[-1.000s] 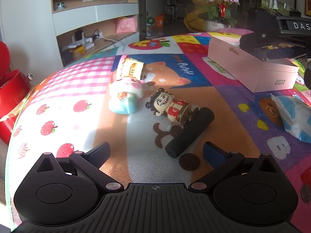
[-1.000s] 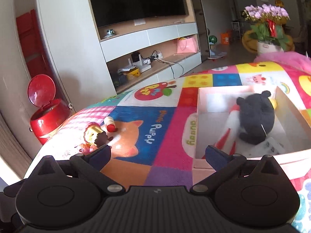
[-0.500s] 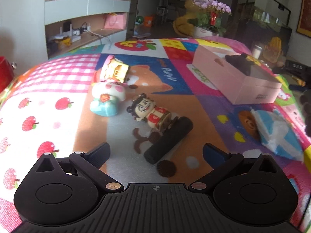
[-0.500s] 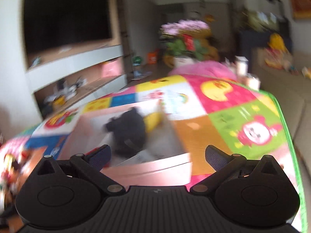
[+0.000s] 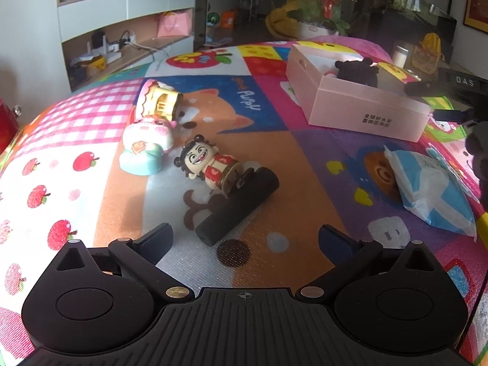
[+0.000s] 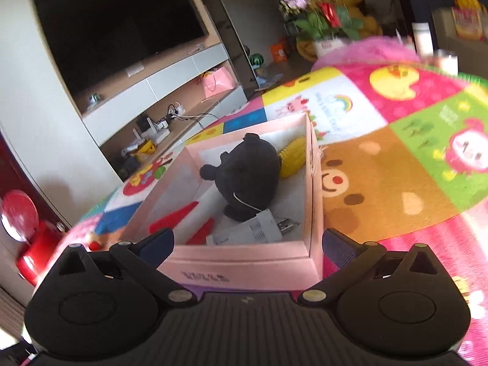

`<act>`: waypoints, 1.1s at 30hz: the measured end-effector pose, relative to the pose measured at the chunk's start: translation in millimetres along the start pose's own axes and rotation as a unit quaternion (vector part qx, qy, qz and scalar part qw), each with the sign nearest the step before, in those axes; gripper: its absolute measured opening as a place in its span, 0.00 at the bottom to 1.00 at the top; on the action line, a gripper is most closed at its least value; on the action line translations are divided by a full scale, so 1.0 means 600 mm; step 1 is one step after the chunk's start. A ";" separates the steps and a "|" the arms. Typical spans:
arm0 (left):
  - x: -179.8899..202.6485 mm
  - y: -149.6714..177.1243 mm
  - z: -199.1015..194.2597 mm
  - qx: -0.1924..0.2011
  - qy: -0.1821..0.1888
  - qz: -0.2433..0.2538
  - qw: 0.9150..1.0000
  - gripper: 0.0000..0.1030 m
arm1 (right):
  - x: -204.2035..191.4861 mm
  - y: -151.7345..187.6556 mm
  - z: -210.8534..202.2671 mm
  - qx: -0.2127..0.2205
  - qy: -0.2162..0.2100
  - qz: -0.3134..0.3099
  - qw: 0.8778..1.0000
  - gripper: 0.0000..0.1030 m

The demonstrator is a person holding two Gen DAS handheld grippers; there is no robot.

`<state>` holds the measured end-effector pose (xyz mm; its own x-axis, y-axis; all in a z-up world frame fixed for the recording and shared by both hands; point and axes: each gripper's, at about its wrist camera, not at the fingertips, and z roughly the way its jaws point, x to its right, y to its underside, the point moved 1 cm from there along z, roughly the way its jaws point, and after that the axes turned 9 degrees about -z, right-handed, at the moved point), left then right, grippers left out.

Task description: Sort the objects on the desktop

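The left gripper [image 5: 244, 238] hangs wide open and empty just short of the black cylinder [image 5: 238, 209], well left of the pink box [image 5: 366, 116]. The right gripper [image 6: 248, 244], equally spread and empty, hovers at the box's near wall. Looks like the cylinder's next: straddle it, then pinch.

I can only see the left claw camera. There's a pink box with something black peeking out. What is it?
Observer: The right claw camera looks down into the pink cardboard box. The black thing is a black plush toy with round ears.
Child: Is anything hiding behind it?
Observer: Yes, a ridged yellow toy lies beside the plush, against the box's right wall.
Child: Anything else in there?
Observer: A white charger with a metal plug lies at the near end, in front of the plush.
Child: Is the right claw holding something?
Observer: No, the right claw is open and empty, just in front of the box's near wall.
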<state>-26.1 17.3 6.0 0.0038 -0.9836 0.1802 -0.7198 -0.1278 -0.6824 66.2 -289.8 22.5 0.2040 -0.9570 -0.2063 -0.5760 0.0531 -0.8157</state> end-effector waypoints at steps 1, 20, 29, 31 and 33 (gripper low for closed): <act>0.003 -0.001 0.001 -0.002 0.002 -0.002 1.000 1.00 | -0.013 0.007 -0.014 0.004 0.014 -0.028 0.999 1.00; 0.011 -0.021 0.031 0.022 -0.040 0.065 0.997 1.00 | -0.074 0.127 -0.112 -0.003 0.061 -0.099 0.993 1.00; -0.046 -0.050 0.017 0.046 -0.103 0.045 0.993 1.00 | -0.087 0.140 -0.110 -0.020 0.019 -0.068 0.997 1.00; -0.052 -0.051 0.007 0.024 -0.049 -0.004 0.999 1.00 | -0.096 0.146 -0.112 -0.021 0.006 -0.072 0.997 1.00; -0.041 -0.050 0.006 0.006 -0.004 -0.036 0.999 1.00 | -0.107 0.150 -0.115 -0.018 0.000 -0.080 0.997 1.00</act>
<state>-2.0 45.2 19.6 0.0597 -0.9729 0.2234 -0.7096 -0.1988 -0.6760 -53.1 -243.4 -0.3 0.2953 -0.9524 -0.0753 -0.5649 -0.1105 -0.8178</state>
